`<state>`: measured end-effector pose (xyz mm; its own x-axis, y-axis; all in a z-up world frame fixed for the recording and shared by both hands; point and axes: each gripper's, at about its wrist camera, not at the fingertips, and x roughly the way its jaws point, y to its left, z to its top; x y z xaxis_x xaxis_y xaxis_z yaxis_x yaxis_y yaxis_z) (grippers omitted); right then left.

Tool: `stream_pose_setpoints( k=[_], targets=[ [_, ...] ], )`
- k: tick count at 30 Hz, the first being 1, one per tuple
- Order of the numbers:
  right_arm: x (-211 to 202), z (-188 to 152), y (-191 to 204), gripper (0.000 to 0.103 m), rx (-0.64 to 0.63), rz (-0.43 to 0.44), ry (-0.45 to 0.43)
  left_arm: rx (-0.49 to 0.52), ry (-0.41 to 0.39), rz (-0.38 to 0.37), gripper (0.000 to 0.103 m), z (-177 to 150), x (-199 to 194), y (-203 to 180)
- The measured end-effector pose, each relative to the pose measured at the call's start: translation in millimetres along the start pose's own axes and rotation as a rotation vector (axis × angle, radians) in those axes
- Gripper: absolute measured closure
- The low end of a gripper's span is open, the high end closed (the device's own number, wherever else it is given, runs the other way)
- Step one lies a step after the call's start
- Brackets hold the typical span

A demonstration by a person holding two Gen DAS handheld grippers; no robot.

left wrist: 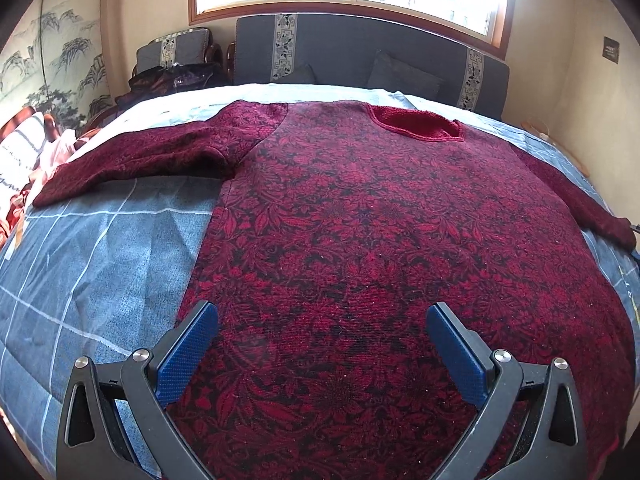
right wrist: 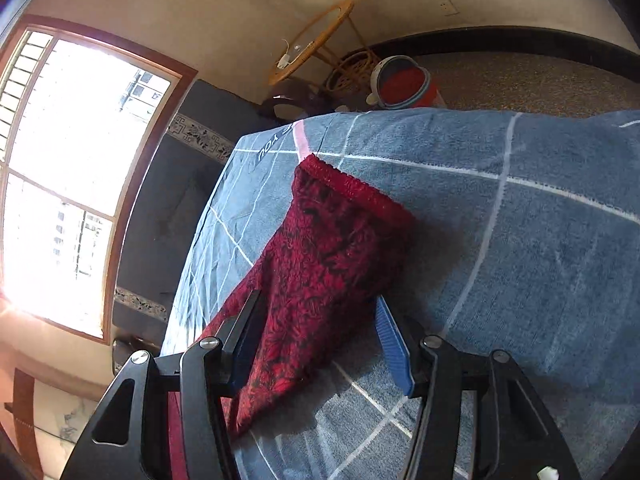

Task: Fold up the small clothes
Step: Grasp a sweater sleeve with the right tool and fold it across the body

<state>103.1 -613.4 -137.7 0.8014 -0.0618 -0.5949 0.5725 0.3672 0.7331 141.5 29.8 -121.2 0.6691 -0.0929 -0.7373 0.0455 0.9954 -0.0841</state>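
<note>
Two grippers, one dark red patterned sweater, and it's spread flat, front up, on a blue checked bedspread. The neckline points toward the grey headboard, and the hem end is nearest the left wrist camera.

The left gripper has its jaws spread wide with nothing between the blue pads. It hangs over the lower body of the sweater, and one finger sits right about on the sweater's side edge, where red meets blue.

On that side the long sleeve sticks straight out across the bedspread, with plenty of bare blanket below it. The opposite sleeve runs down toward the bed's far side edge, and there's much less blanket left over there.

From the right wrist view, the right gripper is rolled over sideways with a sleeve end sitting between its fingers. The scalloped cuff is out past the fingertips. The cloth lies against one finger and reaches the tip of the other pad, but lower down there's a gap. I honestly can't tell whether it's actually squeezing or just straddling the fabric.

Bare blanket stretches beyond the cuff up to the bed edge. Past that is speckled floor with a bucket and a wicker table against the wall.
</note>
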Motion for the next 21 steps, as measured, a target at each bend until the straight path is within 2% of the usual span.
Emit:
stream_pose_setpoints(
  k=[5, 7, 8, 9, 10, 14, 16, 21],
  targets=[
    [3, 1, -1, 0.051, 0.03, 0.004, -0.039, -0.057, 0.004, -0.008, 0.0, -1, 1, 9],
    [2, -1, -3, 0.056, 0.033, -0.015, -0.052, -0.071, 0.015, -0.013, 0.0, -1, 3, 11],
    [3, -2, -2, 0.066, 0.026, -0.041, -0.052, -0.077, 0.019, -0.017, 0.0, -1, 4, 13],
    [6, -2, -3, 0.084, 0.028, -0.063, -0.037, -0.084, 0.021, -0.02, 0.0, -1, 4, 14],
    [9, -4, -7, 0.089, 0.045, -0.057, -0.024, -0.091, 0.021, -0.025, 0.0, -1, 5, 15],
    [3, -7, -8, 0.09, 0.08, -0.029, -0.032, -0.113, 0.016, -0.036, 0.0, -1, 4, 19],
    [-4, -11, -2, 0.09, 0.097, 0.033, -0.039, -0.124, 0.01, -0.038, 0.0, -1, 3, 21],
    [-16, -33, 52, 0.09, 0.01, 0.147, -0.007, -0.133, 0.009, -0.045, 0.0, -1, 1, 24]
  ],
)
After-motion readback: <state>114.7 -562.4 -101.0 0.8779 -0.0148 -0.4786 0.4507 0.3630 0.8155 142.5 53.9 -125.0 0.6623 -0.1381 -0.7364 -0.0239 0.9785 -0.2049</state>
